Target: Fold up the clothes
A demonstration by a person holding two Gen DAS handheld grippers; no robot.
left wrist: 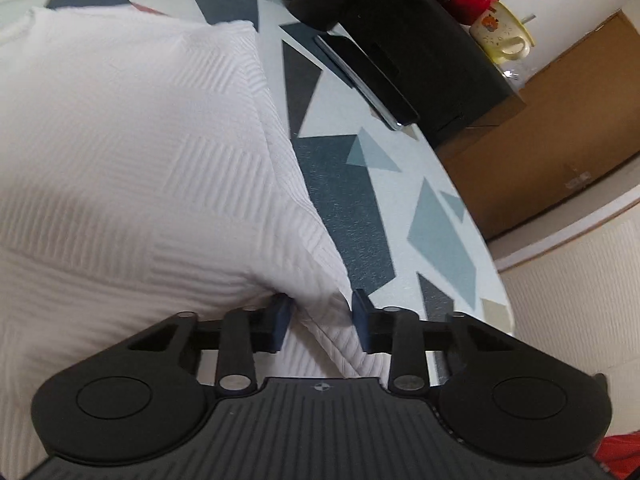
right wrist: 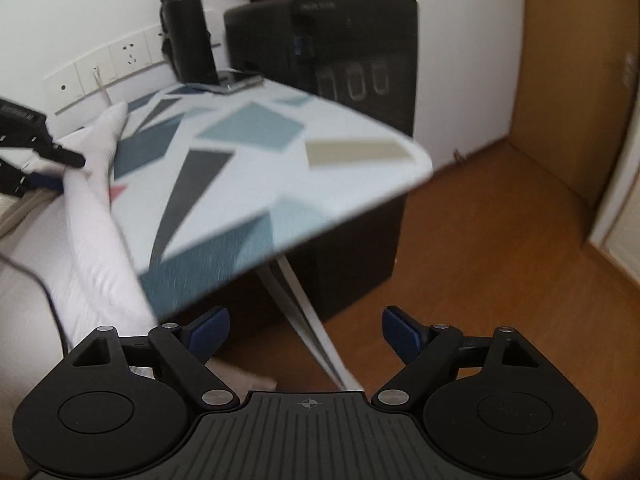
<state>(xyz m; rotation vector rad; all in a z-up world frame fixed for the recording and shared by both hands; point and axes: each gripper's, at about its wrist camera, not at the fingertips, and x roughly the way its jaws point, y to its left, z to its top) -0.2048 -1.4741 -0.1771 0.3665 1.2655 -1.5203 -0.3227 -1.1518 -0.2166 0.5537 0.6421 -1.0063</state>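
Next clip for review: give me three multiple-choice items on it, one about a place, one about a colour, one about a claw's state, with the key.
1. Where does the white garment lie?
A. on the floor
B. on the patterned table
C. on the black cabinet

2. What colour is the bottle by the wall?
A. black
B. yellow
C. white

3. How is the right claw?
A. shut on the garment
B. shut on nothing
C. open, holding nothing

Key:
1 B: the left wrist view shows the fabric spread over the table top.
2 A: the right wrist view shows it dark against the white wall.
3 C: its blue pads stand wide apart with only floor and a table leg between them, while the left claw has a fold of garment between its pads.
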